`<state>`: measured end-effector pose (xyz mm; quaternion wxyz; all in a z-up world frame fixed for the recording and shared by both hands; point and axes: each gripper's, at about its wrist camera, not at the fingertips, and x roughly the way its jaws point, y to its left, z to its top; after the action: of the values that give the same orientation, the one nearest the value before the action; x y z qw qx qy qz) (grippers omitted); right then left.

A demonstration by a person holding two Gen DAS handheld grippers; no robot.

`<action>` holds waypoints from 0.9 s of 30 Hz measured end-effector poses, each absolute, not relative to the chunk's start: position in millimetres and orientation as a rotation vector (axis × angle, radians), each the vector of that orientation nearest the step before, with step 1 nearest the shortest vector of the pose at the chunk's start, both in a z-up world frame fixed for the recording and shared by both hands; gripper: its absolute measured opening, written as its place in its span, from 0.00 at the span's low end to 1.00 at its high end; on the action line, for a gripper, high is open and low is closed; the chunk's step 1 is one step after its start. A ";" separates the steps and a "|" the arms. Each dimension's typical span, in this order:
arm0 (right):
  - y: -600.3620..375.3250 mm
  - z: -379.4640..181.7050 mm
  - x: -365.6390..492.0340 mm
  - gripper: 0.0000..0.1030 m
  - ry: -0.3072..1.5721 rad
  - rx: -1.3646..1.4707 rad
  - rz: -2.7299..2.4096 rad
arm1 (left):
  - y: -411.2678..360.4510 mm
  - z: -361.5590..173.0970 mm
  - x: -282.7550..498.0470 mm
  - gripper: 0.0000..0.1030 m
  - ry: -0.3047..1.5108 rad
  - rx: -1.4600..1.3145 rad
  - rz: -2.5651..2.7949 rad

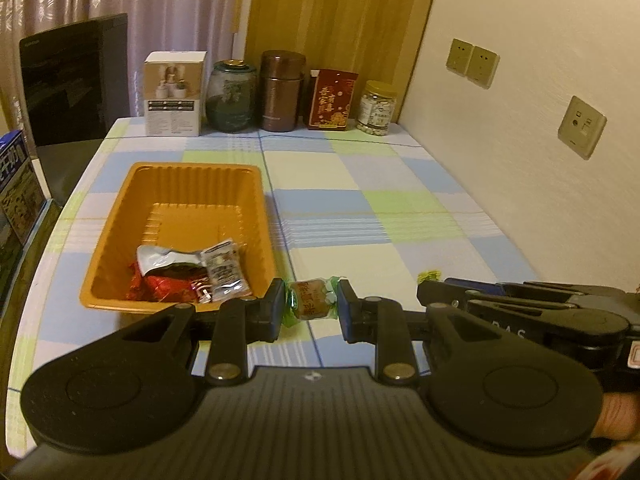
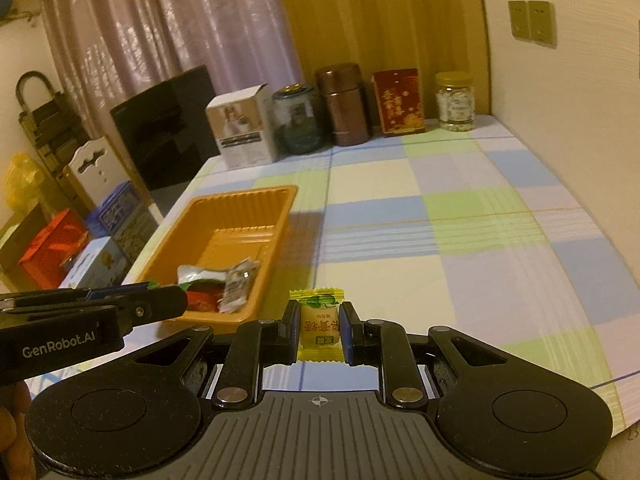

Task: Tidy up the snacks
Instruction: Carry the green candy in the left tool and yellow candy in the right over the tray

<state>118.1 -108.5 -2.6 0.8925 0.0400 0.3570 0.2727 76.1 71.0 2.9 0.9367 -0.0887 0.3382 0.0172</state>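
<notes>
Two candies ride pinched tight: left gripper (image 1: 311, 306) clamps a green-wrapped sweet (image 1: 312, 300), right gripper (image 2: 320, 330) a yellow one (image 2: 320, 328). Delivery step, seemingly; orange tray (image 1: 120, 224), at ten o'clock, awaits each release above it.

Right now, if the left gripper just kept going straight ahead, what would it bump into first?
Probably bare checked tablecloth. The left gripper, holding a green-wrapped candy, points just right of the orange tray; depth is unclear.
</notes>
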 end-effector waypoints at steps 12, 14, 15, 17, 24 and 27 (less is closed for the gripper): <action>-84.9 -4.0 109.7 0.20 0.747 0.049 0.604 | 98.1 -0.8 61.6 0.24 0.698 -0.207 0.081; -80.8 -4.1 109.6 0.20 0.748 0.046 0.611 | 102.7 -1.3 60.2 0.24 0.698 -0.211 0.089; -78.6 -4.3 109.6 0.20 0.749 0.045 0.614 | 104.9 -1.2 59.2 0.24 0.698 -0.212 0.094; -72.9 -4.8 109.0 0.20 0.753 0.044 0.620 | 109.2 -1.7 57.9 0.24 0.698 -0.216 0.102; -55.0 -6.9 109.7 0.20 0.757 0.030 0.646 | 125.0 -1.5 57.2 0.24 0.699 -0.226 0.124; -47.1 -6.9 111.1 0.20 0.756 0.023 0.658 | 131.5 -2.2 57.2 0.24 0.699 -0.234 0.134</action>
<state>111.1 -47.1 -6.9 0.8769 0.0110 0.3626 0.3154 57.2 131.5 -2.2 0.9306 -0.1144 0.3416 0.0652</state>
